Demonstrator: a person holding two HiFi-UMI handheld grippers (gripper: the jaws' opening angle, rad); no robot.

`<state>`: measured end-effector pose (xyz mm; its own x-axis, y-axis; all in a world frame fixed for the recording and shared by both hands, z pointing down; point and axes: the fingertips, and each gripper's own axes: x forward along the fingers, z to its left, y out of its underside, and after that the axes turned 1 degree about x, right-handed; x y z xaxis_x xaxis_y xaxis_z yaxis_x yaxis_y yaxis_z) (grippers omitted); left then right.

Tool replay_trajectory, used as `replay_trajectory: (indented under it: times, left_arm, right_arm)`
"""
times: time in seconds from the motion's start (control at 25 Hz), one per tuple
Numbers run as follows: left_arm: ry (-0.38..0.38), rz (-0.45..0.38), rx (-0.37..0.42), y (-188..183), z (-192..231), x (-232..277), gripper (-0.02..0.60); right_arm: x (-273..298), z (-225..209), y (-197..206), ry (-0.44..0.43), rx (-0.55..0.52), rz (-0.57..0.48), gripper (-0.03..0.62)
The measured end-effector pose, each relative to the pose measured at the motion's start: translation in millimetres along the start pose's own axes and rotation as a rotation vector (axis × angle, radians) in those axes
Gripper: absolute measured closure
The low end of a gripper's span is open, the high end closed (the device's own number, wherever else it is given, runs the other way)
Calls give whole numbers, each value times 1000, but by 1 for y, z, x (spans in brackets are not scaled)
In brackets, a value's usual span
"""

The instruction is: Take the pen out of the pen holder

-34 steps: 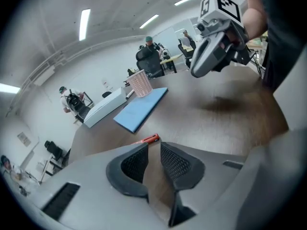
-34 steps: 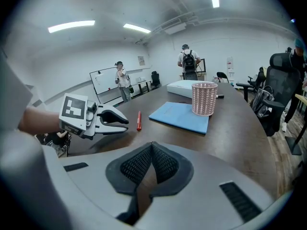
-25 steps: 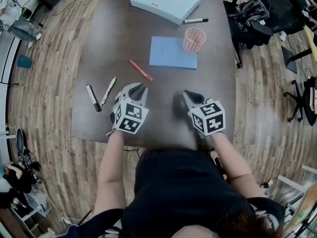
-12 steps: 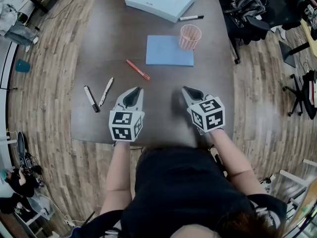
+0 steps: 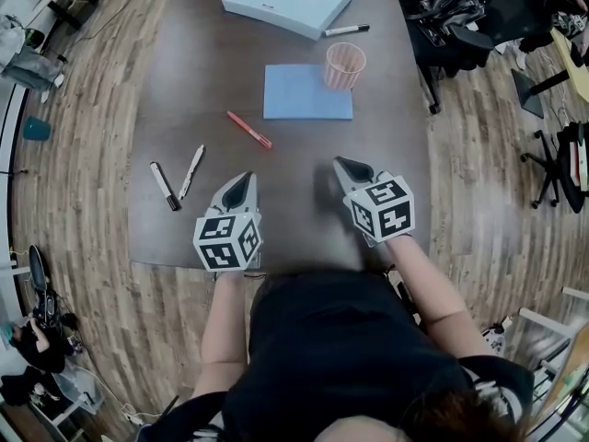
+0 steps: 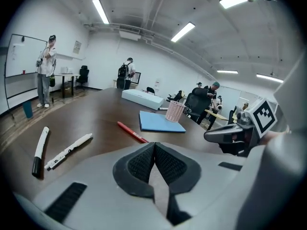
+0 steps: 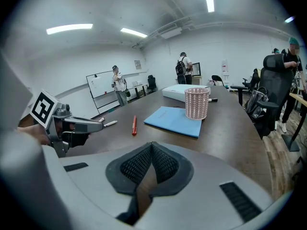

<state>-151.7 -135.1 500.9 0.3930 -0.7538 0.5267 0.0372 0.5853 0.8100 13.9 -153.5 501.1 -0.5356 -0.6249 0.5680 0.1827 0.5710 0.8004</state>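
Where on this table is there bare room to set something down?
Bare wood lies between the left gripper and right gripper, right of the blue notebook up to the table edge, and left of the red pen. It is crowded around the pen holder and white box.

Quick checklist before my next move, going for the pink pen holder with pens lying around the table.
1. Left gripper free: ok, jaws closing, pads meeting, nothing between.
2. Right gripper free: ok, jaws together on nothing.
3. Pen holder upright: ok, at the blue notebook's far corner.
4. Pen in the holder to take: not ok, none shows above its rim.
5. Way to the holder: ok, only the red pen lies off to the left.
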Motion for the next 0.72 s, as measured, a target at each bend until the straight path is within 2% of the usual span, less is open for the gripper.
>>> replay_trajectory:
  times: [0.4,0.72]
  left_arm:
    - [-23,37,-43,15,3,-3,554]
    - [-18,48,-33,11,1,0,554]
  right_arm:
    - [0,-5,4,19,12,7,580]
    - [-1,-9,3,21,26,6,580]
